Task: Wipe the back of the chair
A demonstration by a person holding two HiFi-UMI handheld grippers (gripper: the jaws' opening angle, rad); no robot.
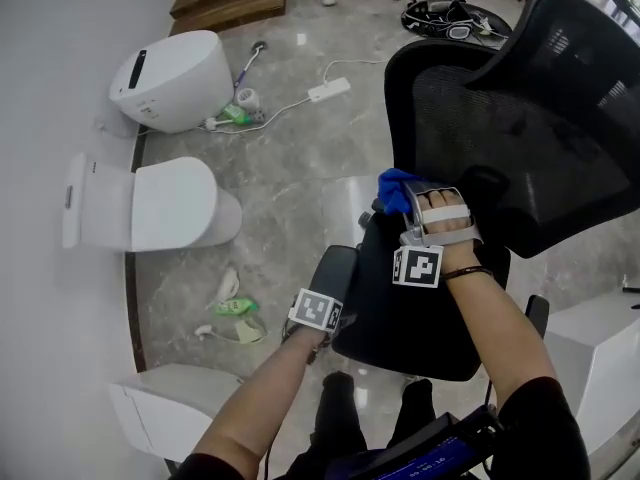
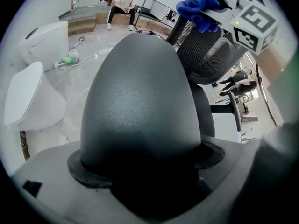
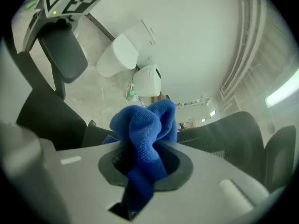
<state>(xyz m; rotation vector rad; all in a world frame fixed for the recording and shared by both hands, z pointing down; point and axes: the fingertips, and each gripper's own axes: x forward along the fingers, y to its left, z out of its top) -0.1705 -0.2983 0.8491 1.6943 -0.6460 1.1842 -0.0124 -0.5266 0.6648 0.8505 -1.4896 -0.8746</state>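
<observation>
A black office chair with a mesh back [image 1: 500,138] stands at the right of the head view. My right gripper [image 1: 408,206] is shut on a bunched blue cloth [image 1: 396,187] and holds it against the lower left edge of that back. In the right gripper view the cloth [image 3: 145,134] bulges out of the jaws, with the mesh back [image 3: 224,139] just beyond. My left gripper [image 1: 329,288] is shut on the chair's left armrest [image 1: 336,264]. The armrest pad [image 2: 140,101] fills the left gripper view, with the cloth [image 2: 200,3] above it.
A white toilet [image 1: 150,208] and a second white one [image 1: 175,78] stand on the grey marble floor at the left. A power strip [image 1: 329,90] with its cable, spray bottles [image 1: 235,308] and rags lie on the floor. A white unit [image 1: 600,348] is at the right.
</observation>
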